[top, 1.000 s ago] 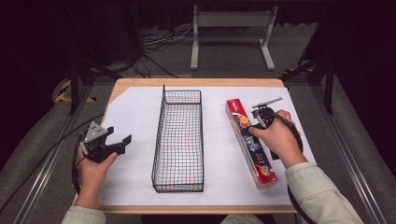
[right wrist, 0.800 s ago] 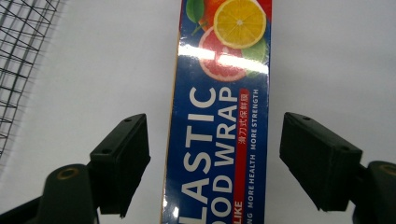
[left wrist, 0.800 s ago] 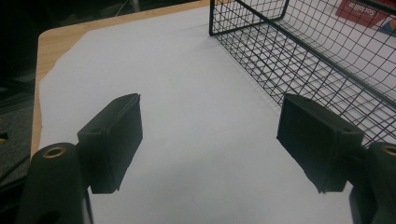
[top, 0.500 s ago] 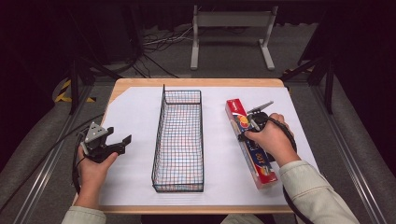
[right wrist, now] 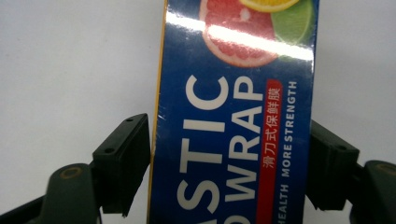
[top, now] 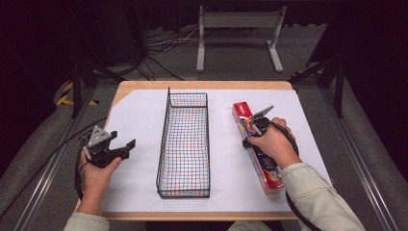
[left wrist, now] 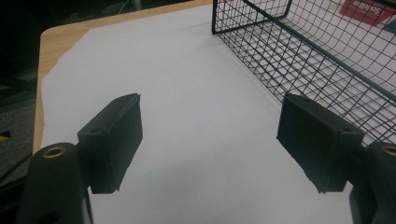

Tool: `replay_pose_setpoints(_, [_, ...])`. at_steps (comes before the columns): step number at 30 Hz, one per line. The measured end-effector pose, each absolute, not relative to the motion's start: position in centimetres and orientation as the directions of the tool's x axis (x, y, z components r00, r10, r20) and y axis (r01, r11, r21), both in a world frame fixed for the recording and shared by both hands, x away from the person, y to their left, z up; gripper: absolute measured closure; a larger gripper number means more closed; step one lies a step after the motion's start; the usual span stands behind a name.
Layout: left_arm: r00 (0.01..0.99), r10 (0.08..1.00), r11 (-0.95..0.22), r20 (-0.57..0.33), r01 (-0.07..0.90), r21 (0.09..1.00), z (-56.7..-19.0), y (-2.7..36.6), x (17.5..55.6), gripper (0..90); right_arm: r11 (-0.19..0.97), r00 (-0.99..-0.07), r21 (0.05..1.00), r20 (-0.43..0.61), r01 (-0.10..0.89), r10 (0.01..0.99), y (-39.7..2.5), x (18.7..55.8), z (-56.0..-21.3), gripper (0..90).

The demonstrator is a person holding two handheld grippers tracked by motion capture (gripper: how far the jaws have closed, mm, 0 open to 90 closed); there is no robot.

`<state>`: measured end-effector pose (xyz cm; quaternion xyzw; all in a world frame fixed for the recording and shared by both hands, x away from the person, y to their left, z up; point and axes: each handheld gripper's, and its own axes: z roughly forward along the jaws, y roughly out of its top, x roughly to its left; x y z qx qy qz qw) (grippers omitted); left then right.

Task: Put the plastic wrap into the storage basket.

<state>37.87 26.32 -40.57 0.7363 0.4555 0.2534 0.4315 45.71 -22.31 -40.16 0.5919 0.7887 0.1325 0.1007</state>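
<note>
A long blue and red plastic wrap box (top: 268, 169) lies on the white paper right of the wire basket (top: 165, 139). My right gripper (top: 249, 138) is down over the box's middle, under the person's hand. In the right gripper view the box (right wrist: 233, 116) runs between the two jaws, which straddle its sides, with a thin gap on the left; the right gripper (right wrist: 230, 163) is open. My left gripper (top: 123, 144) hovers open over bare paper left of the basket, nothing between its jaws in the left gripper view (left wrist: 210, 140).
The black wire basket (left wrist: 299, 60) stands lengthwise at the table's centre with nothing in it. White paper (top: 139, 120) covers most of the wooden table. A metal stand (top: 238, 29) and cables lie on the floor beyond the far edge.
The right hand and gripper have come down and slightly nearer along the box, so the jaws now straddle it. The left gripper has stayed put.
</note>
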Motion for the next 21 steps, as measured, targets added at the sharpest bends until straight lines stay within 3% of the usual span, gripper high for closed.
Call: replay_pose_setpoints(21, [0.454, 0.891, -0.21, -0.022, 0.453, 0.867, -40.69, 26.4, 38.04, 22.4, 0.229, -0.224, 0.21, -0.047, 0.95, 0.973, -21.56, 46.63, -40.22, 38.7])
